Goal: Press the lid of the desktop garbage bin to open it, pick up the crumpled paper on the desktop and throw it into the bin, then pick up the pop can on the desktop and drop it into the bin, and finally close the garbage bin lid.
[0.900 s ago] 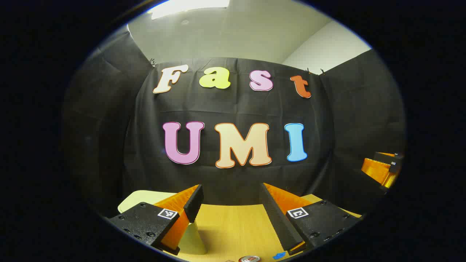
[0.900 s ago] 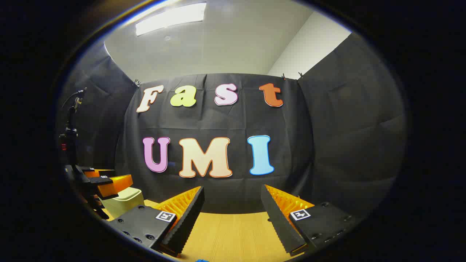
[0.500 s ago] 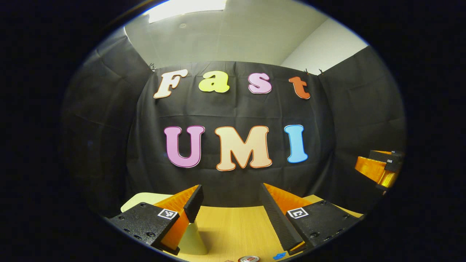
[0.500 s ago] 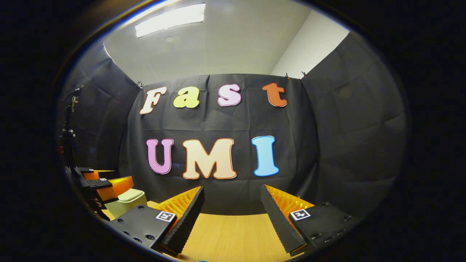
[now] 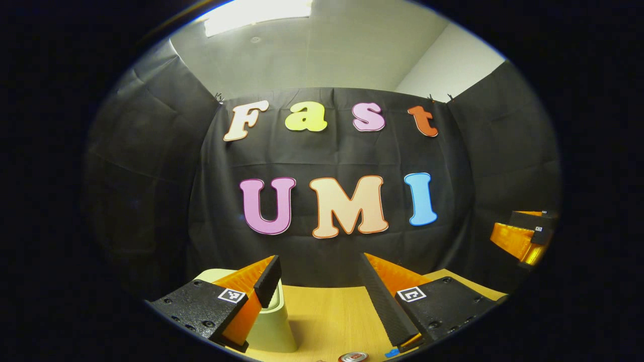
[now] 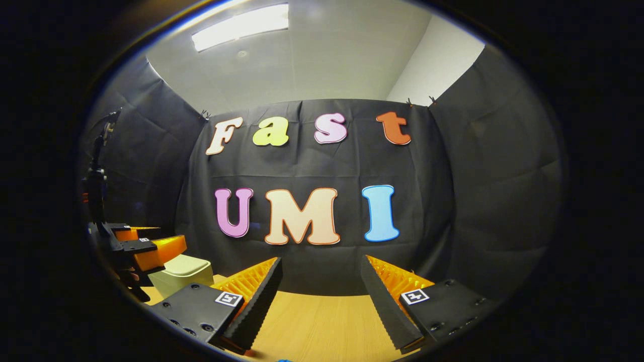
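In the left gripper view my left gripper is open above the wooden desk, nothing between its fingers. The pale green bin stands low left, partly behind the left finger, its lid down. The pop can's top peeks at the bottom edge. My right gripper is open in the right gripper view over the bare desk. There the bin sits at far left, with the left gripper hovering over it. The right gripper appears at the far right of the left gripper view.
A blue scrap lies near the can at the desk's front. Black cloth walls close the booth behind and on both sides. A dark stand rises at the left of the right gripper view.
Both views have drifted slightly left, so the wall and bin sit further right in frame. The bin looks a little nearer in the left gripper view. Both grippers stay open.
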Demonstrator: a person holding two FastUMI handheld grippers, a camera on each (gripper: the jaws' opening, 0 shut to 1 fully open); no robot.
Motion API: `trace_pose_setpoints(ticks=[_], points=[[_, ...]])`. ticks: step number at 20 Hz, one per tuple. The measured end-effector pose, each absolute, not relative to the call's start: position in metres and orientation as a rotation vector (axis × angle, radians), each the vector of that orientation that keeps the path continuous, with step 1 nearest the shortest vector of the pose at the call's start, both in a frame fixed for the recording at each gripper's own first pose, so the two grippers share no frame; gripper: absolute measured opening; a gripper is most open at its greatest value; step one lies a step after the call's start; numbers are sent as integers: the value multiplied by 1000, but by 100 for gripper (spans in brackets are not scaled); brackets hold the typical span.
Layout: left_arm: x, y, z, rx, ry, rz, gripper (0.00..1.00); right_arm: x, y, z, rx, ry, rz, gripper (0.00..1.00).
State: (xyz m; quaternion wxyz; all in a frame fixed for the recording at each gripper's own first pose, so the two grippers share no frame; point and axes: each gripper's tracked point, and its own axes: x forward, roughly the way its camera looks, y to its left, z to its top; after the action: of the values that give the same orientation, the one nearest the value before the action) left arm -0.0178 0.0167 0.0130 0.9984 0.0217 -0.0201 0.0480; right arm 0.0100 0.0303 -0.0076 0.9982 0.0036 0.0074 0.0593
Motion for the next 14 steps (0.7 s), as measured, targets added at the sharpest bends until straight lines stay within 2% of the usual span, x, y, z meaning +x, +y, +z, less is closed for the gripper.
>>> trace_pose_setpoints(ticks=[6, 8, 11, 14], points=[[-24, 19, 11, 43, -37, 100, 93, 6, 36, -10, 1, 21, 142, 98], [-26, 19, 13, 30, -45, 92, 90, 5, 37, -11, -1, 20, 146, 98], [-28, 27, 17, 37, -59, 103, 70, 4, 41, -14, -6, 25, 155, 98], [-31, 37, 18, 43, -62, 120, 43, 4, 47, -16, -3, 31, 166, 98]])
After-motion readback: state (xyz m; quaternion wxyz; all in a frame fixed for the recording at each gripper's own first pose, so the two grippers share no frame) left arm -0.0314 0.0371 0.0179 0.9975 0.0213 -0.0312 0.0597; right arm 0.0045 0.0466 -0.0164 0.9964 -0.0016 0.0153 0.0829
